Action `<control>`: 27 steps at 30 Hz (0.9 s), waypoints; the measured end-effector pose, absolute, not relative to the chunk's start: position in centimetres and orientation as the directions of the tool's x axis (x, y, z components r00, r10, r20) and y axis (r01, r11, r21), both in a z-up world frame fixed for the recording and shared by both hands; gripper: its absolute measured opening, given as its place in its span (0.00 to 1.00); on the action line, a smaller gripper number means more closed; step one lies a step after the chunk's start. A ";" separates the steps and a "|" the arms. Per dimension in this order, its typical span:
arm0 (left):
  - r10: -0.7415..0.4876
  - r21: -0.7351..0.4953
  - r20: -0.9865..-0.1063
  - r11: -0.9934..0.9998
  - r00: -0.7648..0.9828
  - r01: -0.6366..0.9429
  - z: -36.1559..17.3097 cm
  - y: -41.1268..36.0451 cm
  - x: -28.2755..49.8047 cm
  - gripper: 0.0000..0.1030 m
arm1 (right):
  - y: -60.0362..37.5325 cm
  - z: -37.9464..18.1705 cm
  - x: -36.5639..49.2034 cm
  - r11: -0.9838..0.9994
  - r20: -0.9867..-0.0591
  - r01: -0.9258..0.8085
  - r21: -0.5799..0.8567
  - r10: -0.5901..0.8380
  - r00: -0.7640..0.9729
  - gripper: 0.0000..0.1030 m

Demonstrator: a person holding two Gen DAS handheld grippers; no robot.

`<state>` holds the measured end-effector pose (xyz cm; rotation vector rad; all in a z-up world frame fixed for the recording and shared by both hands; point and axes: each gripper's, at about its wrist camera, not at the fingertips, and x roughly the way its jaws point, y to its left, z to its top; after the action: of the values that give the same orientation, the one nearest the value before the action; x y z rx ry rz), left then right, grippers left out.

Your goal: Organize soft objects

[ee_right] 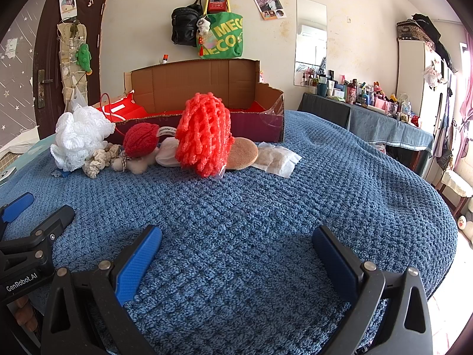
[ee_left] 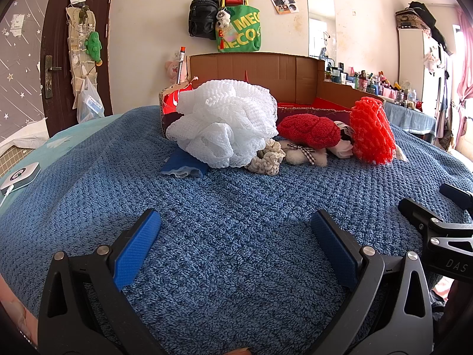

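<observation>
A row of soft things lies on the blue blanket (ee_left: 236, 207) in front of an open cardboard box (ee_left: 266, 71): a white mesh puff (ee_left: 224, 121), a blue cloth (ee_left: 183, 167), a cream crocheted scrunchie (ee_left: 267, 159), a red knitted ball (ee_left: 310, 131), a fluffy piece with a checked bow (ee_left: 304, 153) and an orange-red foam net (ee_left: 372, 130). The right wrist view also shows a round tan sponge (ee_right: 242, 153) and a white packet (ee_right: 278, 158). My left gripper (ee_left: 235, 242) is open near the front, well short of the pile. My right gripper (ee_right: 236, 254) is open too, beside it.
The box (ee_right: 195, 88) has a red lining and a tall back flap. A white device with a cable (ee_left: 19, 176) lies at the blanket's left edge. A cluttered side table (ee_right: 369, 109) stands at the right. The door (ee_left: 68, 47) is at the left.
</observation>
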<state>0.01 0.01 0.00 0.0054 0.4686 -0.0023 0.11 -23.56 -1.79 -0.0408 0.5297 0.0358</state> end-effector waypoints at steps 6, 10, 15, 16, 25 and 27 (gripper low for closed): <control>-0.001 0.005 -0.452 1.000 0.892 0.003 0.0 0.0 0.0 1.00 | -23.6 -1.8 0.1 0.999 -0.506 -0.045 -0.030 0.023 0.862 1.00; -0.001 0.005 -0.452 1.000 0.892 0.004 0.0 0.0 0.0 1.00 | -23.6 -1.8 0.1 0.999 -0.506 -0.045 -0.030 0.023 0.862 1.00; -0.001 0.005 -0.452 1.000 0.892 0.004 0.0 0.0 0.0 1.00 | -23.5 -1.7 0.1 0.999 -0.506 -0.044 -0.029 0.023 0.862 1.00; -0.001 0.005 -0.453 1.000 0.892 0.004 0.0 0.0 0.0 1.00 | -23.5 -1.7 0.1 0.999 -0.506 -0.043 -0.030 0.022 0.862 1.00; -0.014 -0.002 -0.471 1.000 0.882 0.015 0.8 -0.2 0.2 1.00 | -24.1 -1.3 0.1 0.999 -0.510 -0.048 -0.009 0.037 0.860 1.00; -0.015 -0.006 -0.471 1.000 0.882 0.014 0.7 0.0 0.2 1.00 | -24.2 -1.0 0.2 0.999 -0.511 -0.050 -0.003 0.041 0.859 1.00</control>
<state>0.15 0.03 0.65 -0.0021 0.4909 -0.0146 0.18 -24.24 -1.01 -0.0169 0.5357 0.0481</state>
